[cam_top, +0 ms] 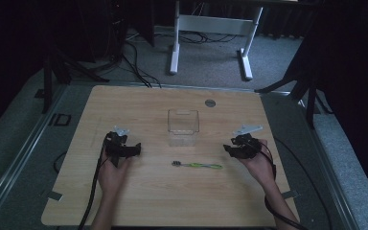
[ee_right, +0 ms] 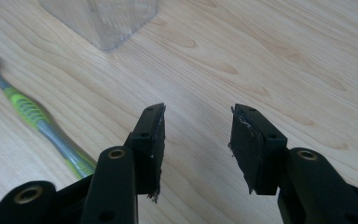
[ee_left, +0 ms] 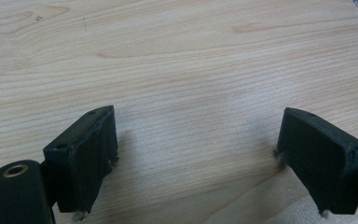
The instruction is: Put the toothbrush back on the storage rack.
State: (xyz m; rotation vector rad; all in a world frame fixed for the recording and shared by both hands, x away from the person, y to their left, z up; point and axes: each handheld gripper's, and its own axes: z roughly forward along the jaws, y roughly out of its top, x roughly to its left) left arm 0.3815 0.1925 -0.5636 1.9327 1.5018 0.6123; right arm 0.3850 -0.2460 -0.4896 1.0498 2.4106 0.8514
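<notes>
Okay, I've got the left gripper [cam_top: 133, 149] resting low on the pale wooden counter [cam_top: 143, 201], jaws spread wide on bare wood. The right gripper [cam_top: 230, 150] sits on the far side, jaws apart too, nothing between them. Between the 2, the green-and-grey toothbrush [cam_top: 197, 166] lies flat, just in front of the clear square plastic container [cam_top: 182, 127], not touching it.

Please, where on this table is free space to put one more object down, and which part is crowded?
The wooden table is bare along its far edge behind the clear box, and across the near strip between the toothbrush and the near edge. Crowded is the middle band: left hand-held gripper, box, toothbrush, and right hand-held gripper.
</notes>
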